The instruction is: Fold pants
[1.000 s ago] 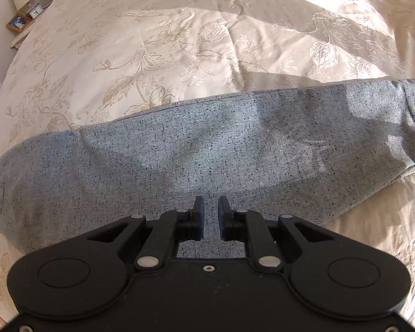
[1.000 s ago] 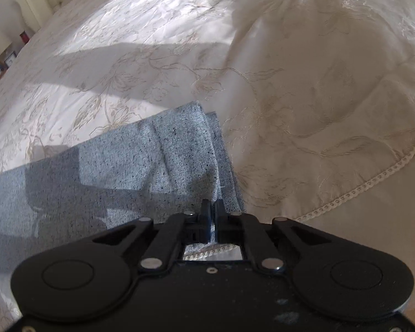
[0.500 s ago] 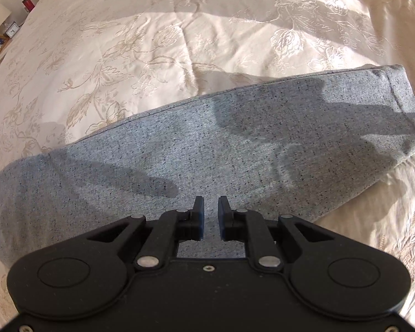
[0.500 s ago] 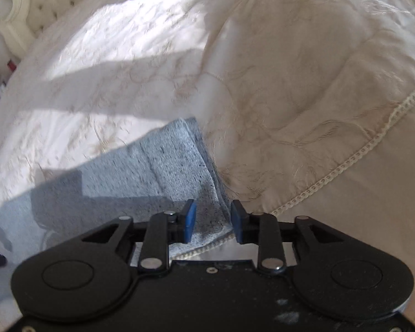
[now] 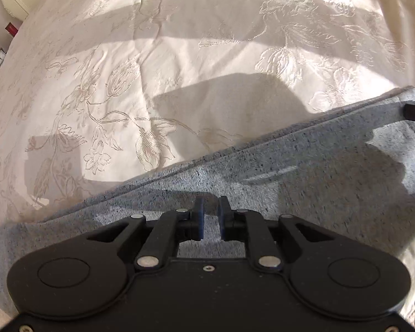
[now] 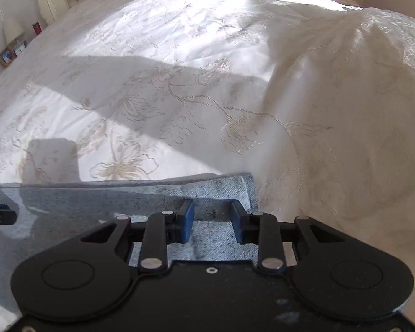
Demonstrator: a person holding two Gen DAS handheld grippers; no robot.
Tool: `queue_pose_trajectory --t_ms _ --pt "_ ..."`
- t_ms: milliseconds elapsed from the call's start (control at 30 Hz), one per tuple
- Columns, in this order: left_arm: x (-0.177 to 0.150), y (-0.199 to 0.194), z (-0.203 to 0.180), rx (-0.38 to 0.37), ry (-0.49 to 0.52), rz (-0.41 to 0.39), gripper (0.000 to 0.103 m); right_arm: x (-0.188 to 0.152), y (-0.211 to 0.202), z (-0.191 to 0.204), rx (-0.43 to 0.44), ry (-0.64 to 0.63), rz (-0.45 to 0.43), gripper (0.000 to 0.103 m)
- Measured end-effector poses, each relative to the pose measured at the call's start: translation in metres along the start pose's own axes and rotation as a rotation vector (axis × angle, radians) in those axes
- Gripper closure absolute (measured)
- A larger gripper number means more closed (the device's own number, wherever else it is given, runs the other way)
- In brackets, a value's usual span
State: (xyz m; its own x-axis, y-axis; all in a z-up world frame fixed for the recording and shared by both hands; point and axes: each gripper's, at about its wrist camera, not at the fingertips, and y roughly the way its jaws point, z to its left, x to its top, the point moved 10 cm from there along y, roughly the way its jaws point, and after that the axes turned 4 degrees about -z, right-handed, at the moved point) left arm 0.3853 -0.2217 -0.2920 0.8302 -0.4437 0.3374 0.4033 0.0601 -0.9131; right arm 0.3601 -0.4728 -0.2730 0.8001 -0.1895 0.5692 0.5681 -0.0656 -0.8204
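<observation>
Left wrist: speckled grey woven pants (image 5: 304, 171) (long, flat) on embroidered bedspread (image 5: 179, 69).

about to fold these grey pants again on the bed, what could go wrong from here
1. The right claw is closing over the pants near their end; it may pinch only the top layer, so the stack could separate.
2. The left claw has only a narrow gap, so it might push the fabric rather than take it.
3. Either claw may snag the embroidered bedspread underneath.

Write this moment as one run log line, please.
stage: fold pants, regrasp | pants: folded lengthwise on bedspread | left gripper: open, nothing held | right gripper: closing over pants end, not gripping
</observation>
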Motion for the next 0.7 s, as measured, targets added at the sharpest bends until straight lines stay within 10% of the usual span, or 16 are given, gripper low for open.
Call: queue_pose_trajectory --t_ms 200,433,700 --pt "-0.001 0.022 0.003 0.023 0.003 0.041 0.083 -0.001 0.001 -0.007 0.000 0.009 -0.014 0.072" --pt "-0.005 0.021 -0.003 0.039 0.044 0.025 0.089 -0.045 -0.069 -0.061 0.062 0.454 -0.056 0.068" --pt "-0.001 0.019 0.003 -0.018 -0.059 0.057 0.089 -0.100 -0.091 -0.078 0.086 0.636 -0.007 0.061"
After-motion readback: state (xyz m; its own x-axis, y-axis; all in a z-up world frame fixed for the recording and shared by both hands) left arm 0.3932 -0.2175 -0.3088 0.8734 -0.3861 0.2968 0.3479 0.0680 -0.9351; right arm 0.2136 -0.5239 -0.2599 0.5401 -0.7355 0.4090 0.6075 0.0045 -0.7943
